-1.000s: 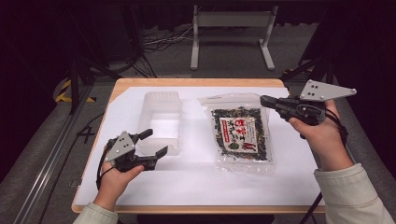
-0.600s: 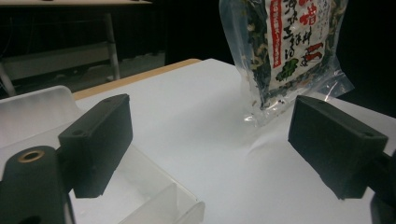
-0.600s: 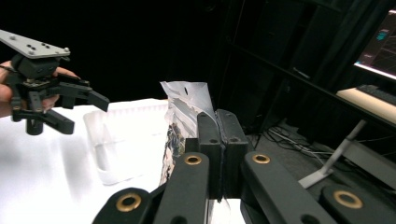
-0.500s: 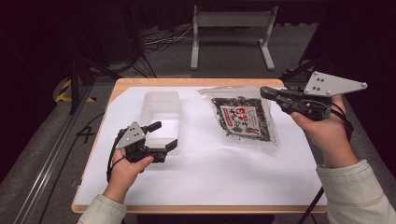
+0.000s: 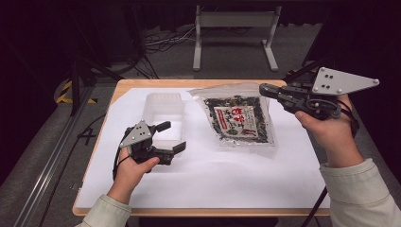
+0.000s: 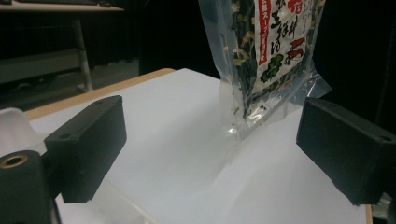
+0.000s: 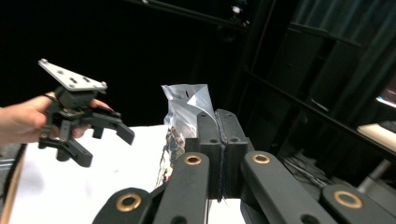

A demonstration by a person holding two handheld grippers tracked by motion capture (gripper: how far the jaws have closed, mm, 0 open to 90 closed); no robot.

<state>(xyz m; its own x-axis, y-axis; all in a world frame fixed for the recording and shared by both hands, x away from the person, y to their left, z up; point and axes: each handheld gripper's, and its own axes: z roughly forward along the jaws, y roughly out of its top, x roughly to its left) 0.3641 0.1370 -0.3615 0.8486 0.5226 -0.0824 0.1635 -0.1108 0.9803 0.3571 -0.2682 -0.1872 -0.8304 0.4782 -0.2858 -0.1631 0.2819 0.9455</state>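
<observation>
Right tongs (image 5: 265, 88) pressed together on top edge of bag (image 5: 239, 120), lifted, lower end near bench (image 5: 156, 194). Left tongs (image 5: 171, 137) just spreading, empty, beside tub (image 5: 163, 101). Risk: thin pinch slipping, bag dropping; swinging bag missing left tongs.

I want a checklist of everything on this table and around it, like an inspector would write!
Surface: wooden table under a white sheet.
Job's things: seaweed snack bag, top edge lifted; clear plastic container.
Clutter: nothing seen.
Grippers: right gripper shut on the bag's top; left gripper open, jaws just opening, nothing between them.
Cables: one trails from the left gripper.
Surroundings: metal stand, dark floor.
</observation>
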